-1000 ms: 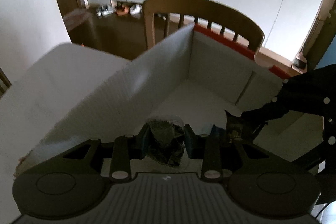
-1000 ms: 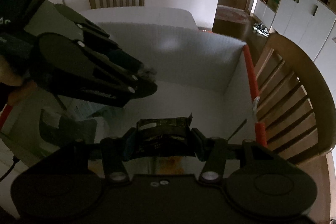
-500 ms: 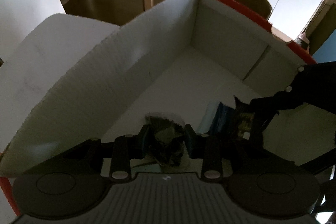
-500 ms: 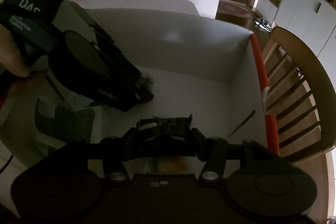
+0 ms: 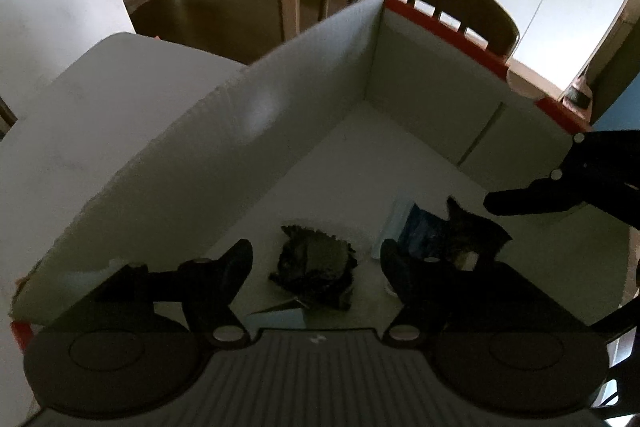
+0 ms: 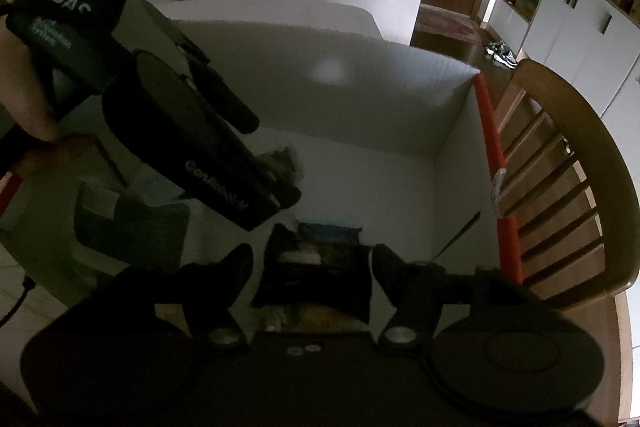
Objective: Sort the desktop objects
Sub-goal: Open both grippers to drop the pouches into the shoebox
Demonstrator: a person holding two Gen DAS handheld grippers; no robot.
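- Left wrist view: left gripper [image 5: 316, 259] fingers have just been opening and stand wide; crumpled dark packet [image 5: 314, 269] lies loose between them on the floor of the white box [image 5: 240, 131], lower centre of frame, touched by neither finger.
- Right wrist view: right gripper [image 6: 312, 263] fingers have also just been opening; dark flat packet [image 6: 316, 277] sits between them at bottom centre. The gap shows on the left side; whether the right finger touches the packet, I cannot tell. Looks released, resting on other items in the box.
- Blue packet [image 5: 420, 227] already lies in the box, just beside the flat one.
- Judgement: both drops into the box are done or near done; pulling both grippers out is what's left of this step.
- Remaining clutter on the worktop outside the box: not visible, so overall progress can't be called.
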